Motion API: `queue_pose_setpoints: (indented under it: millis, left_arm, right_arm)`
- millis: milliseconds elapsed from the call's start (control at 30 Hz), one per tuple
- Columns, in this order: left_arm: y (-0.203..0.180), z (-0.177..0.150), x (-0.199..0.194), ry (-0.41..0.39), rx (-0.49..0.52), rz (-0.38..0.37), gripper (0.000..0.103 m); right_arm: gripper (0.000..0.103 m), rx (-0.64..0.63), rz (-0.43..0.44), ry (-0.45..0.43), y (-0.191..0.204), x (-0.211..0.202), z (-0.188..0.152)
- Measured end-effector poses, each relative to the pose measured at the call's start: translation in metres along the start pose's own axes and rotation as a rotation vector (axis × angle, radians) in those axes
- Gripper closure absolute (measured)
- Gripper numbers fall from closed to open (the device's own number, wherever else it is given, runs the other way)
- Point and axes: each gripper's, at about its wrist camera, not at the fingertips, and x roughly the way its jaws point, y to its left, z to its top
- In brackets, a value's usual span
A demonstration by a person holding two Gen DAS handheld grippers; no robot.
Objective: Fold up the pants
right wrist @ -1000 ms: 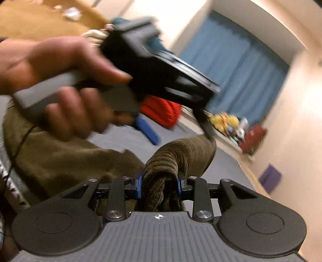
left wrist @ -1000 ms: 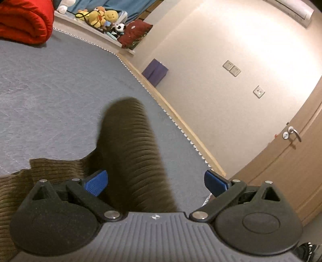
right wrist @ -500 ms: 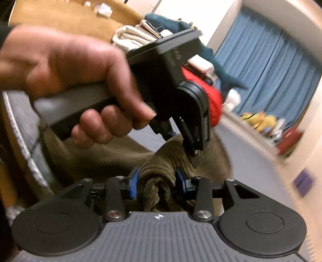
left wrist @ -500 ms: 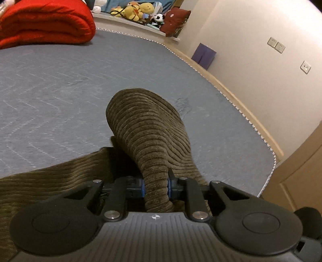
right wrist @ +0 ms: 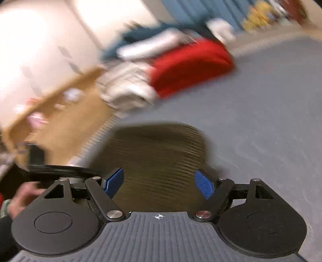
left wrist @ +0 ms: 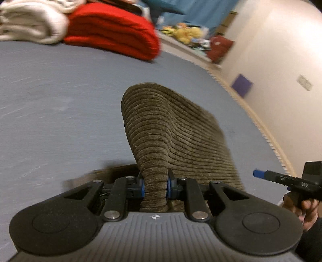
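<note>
- Left gripper (left wrist: 155,186): clamped on bunched pants (left wrist: 173,129), cloth running forward over the bed (left wrist: 60,96).
- Right gripper (right wrist: 159,184): jaws just opened wide, pants (right wrist: 157,157) lying loose between and ahead.

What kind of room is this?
Most likely a bedroom. A wide grey bed holds folded red and white blankets, plush toys line a ledge by blue curtains.
</note>
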Motion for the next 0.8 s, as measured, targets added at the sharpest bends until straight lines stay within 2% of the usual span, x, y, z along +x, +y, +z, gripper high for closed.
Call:
queue_pose_setpoints:
  millis: [100, 133, 167, 233, 333, 433, 533, 567, 600, 633, 667, 700, 800]
  left_arm:
    - [0.038, -0.003, -0.010, 0.025, -0.083, 0.099, 0.073]
    - [0.047, -0.003, -0.012, 0.029, -0.109, 0.119, 0.066]
    - [0.055, -0.004, -0.011, 0.037, -0.136, 0.129, 0.042]
    - [0.062, -0.005, -0.003, 0.069, -0.165, 0.131, 0.010]
    - [0.070, -0.008, 0.014, 0.136, -0.190, 0.118, 0.010]
    - [0.083, -0.016, 0.030, 0.191, -0.259, 0.075, 0.010]
    - [0.095, -0.022, 0.047, 0.213, -0.338, 0.009, 0.010]
    - [0.099, -0.024, 0.051, 0.214, -0.356, -0.011, 0.010]
    - [0.102, -0.026, 0.054, 0.214, -0.366, -0.023, 0.011]
    - [0.099, -0.026, 0.054, 0.212, -0.370, -0.030, 0.015]
    - [0.098, -0.026, 0.055, 0.208, -0.370, -0.044, 0.024]
    - [0.095, -0.026, 0.057, 0.204, -0.363, -0.059, 0.025]
    - [0.077, -0.023, 0.058, 0.190, -0.290, -0.004, 0.035]
  right_arm:
    - [0.022, 0.081, -0.015, 0.122, -0.019, 0.035, -0.008]
    - [0.022, 0.097, -0.007, 0.145, -0.021, 0.044, -0.010]
    - [0.021, 0.107, -0.001, 0.167, -0.019, 0.052, -0.015]
    - [0.018, 0.115, 0.009, 0.199, -0.012, 0.064, -0.019]
    - [0.013, 0.121, 0.009, 0.253, -0.009, 0.091, -0.020]
    - [0.013, 0.139, -0.019, 0.290, -0.006, 0.104, -0.021]
    - [0.015, 0.169, 0.004, 0.322, -0.005, 0.116, -0.030]
    - [0.017, 0.171, 0.017, 0.330, -0.003, 0.125, -0.033]
    - [0.024, 0.169, 0.029, 0.334, -0.001, 0.127, -0.035]
    - [0.029, 0.159, 0.023, 0.330, 0.001, 0.127, -0.036]
    - [0.036, 0.142, 0.007, 0.319, 0.004, 0.127, -0.037]
    - [0.039, 0.131, -0.003, 0.305, 0.005, 0.127, -0.039]
    - [0.059, 0.118, -0.009, 0.264, 0.009, 0.123, -0.040]
